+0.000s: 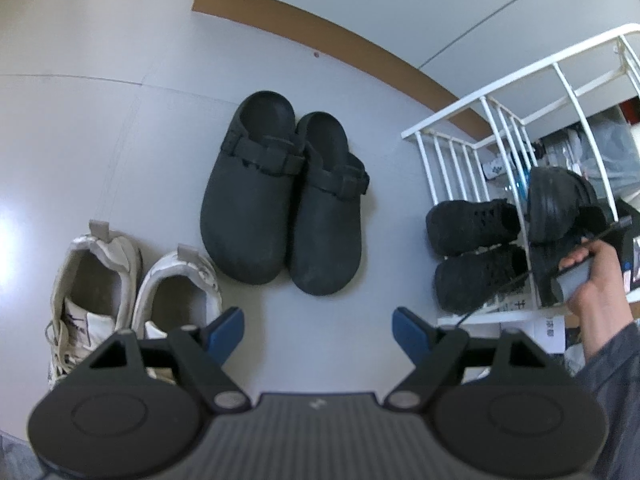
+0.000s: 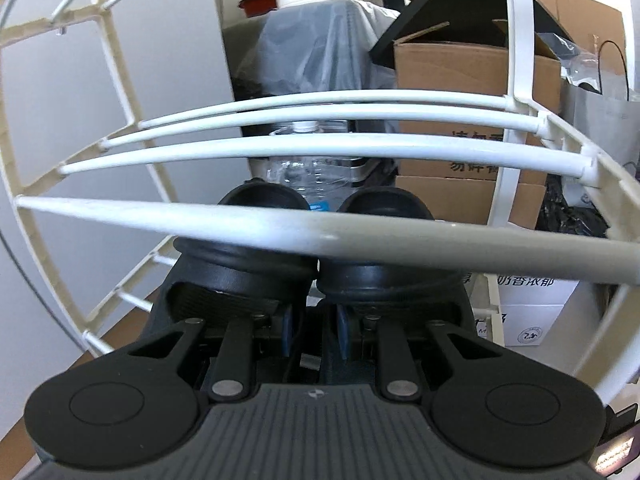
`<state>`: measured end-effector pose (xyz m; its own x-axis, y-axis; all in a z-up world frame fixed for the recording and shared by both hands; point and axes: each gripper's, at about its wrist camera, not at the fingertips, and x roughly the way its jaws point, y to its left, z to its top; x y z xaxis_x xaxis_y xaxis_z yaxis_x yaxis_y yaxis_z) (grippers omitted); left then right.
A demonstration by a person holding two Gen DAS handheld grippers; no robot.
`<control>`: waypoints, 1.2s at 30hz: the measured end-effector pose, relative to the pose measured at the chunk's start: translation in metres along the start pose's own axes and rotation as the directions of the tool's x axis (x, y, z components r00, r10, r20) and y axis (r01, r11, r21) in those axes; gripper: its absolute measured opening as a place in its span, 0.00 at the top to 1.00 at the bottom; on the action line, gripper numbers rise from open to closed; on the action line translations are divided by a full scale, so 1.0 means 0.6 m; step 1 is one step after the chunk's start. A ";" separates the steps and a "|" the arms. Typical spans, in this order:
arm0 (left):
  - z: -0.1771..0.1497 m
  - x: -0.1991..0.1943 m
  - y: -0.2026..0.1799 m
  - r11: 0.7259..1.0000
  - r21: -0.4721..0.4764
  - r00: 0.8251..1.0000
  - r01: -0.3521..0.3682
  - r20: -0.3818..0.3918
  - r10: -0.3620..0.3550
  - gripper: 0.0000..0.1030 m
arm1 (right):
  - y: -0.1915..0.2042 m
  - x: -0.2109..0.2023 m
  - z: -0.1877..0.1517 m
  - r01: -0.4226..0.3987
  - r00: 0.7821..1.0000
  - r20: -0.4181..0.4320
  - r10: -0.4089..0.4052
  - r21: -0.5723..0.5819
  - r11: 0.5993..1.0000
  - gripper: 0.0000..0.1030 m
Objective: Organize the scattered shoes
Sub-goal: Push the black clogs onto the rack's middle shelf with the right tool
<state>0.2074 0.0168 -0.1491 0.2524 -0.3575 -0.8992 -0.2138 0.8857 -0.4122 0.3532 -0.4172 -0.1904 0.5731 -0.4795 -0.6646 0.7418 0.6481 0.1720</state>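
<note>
In the left wrist view, a pair of black clogs point(image 1: 280, 200) lies side by side on the grey floor, ahead of my open, empty left gripper point(image 1: 318, 330). A pair of white sneakers point(image 1: 132, 300) lies at the lower left. A white shoe rack point(image 1: 500, 132) stands at the right with black sneakers point(image 1: 476, 248) on its low shelf. My right gripper point(image 2: 314, 330) is shut on a pair of black shoes point(image 2: 312, 264), held by their inner edges inside the white shoe rack point(image 2: 320, 224), under a rack bar. That pair also shows in the left wrist view point(image 1: 560, 208).
A brown skirting strip point(image 1: 320, 28) runs along the wall behind the clogs. Behind the rack stand cardboard boxes point(image 2: 460, 80), a plastic water bottle point(image 2: 308, 164) and a plastic-covered bundle point(image 2: 312, 52). White boxes point(image 2: 532, 312) sit at the lower right.
</note>
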 end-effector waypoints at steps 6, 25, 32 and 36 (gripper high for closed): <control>-0.002 0.005 0.004 1.000 -0.020 1.000 0.000 -0.006 0.000 0.19 | 0.003 0.018 0.003 0.035 0.999 0.028 -0.035 -0.001 0.999 0.75; -0.012 -0.021 0.009 0.999 -0.041 0.999 0.015 0.034 -0.013 0.19 | 0.031 0.010 0.021 0.075 0.997 -0.002 -0.075 -0.042 0.996 0.45; -0.009 -0.013 0.008 0.999 -0.048 1.000 0.025 0.017 -0.024 0.19 | 0.048 -0.018 0.027 0.038 0.999 0.033 -0.037 -0.034 0.999 0.15; -0.011 -0.006 0.002 0.999 -0.026 1.000 0.019 0.007 -0.019 0.19 | 0.069 -0.047 0.032 0.001 0.999 0.043 0.000 -0.042 0.999 0.10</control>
<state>0.1999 0.0173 -0.1475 0.2627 -0.3723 -0.8902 -0.2338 0.8705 -0.4331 0.3745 -0.3879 -0.1507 0.5879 -0.5044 -0.6324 0.7275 0.6715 0.1407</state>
